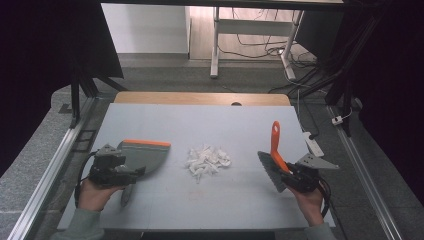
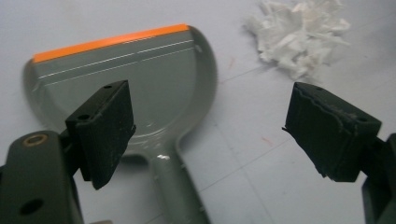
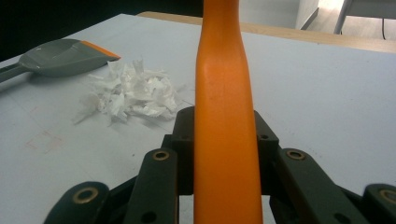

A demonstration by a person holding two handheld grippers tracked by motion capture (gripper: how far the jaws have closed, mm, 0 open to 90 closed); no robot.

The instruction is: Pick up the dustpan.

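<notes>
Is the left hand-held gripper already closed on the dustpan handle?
No, the left hand-held gripper has its jaws wide apart above the grey dustpan.

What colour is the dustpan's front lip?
Orange, on a grey dustpan; clearest in the left gripper view.

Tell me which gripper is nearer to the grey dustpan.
Left. The left gripper hangs open just over the grey dustpan, above its handle. The right gripper is across the table, beyond the paper scraps.
</notes>
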